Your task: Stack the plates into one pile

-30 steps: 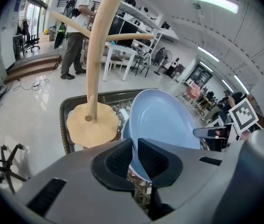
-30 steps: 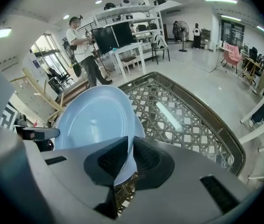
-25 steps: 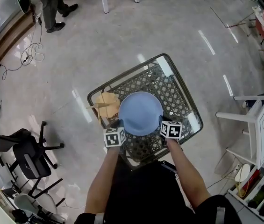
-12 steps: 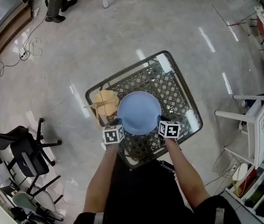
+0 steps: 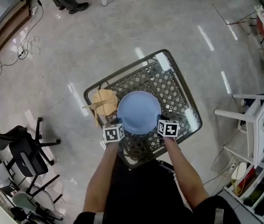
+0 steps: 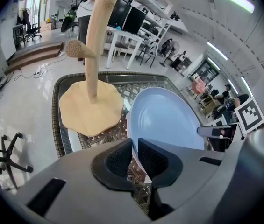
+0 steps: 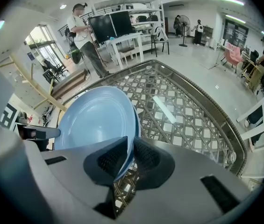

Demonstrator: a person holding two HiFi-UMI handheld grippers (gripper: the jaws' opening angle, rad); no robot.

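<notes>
The surface point(image 5: 170, 88) is a glass top over dark woven lattice, with a rounded metal rim. A wooden stand point(image 5: 104, 101) sits upright on its left part: a pale flat base, a post and pegs. On the shiny floor point(image 5: 122, 27) a black office chair point(image 5: 25, 154) stands well to the left and a white chair point(image 5: 255, 122) to the right. Cables point(image 5: 26, 48) trail at upper left, near a person's shoes point(image 5: 73, 6).
</notes>
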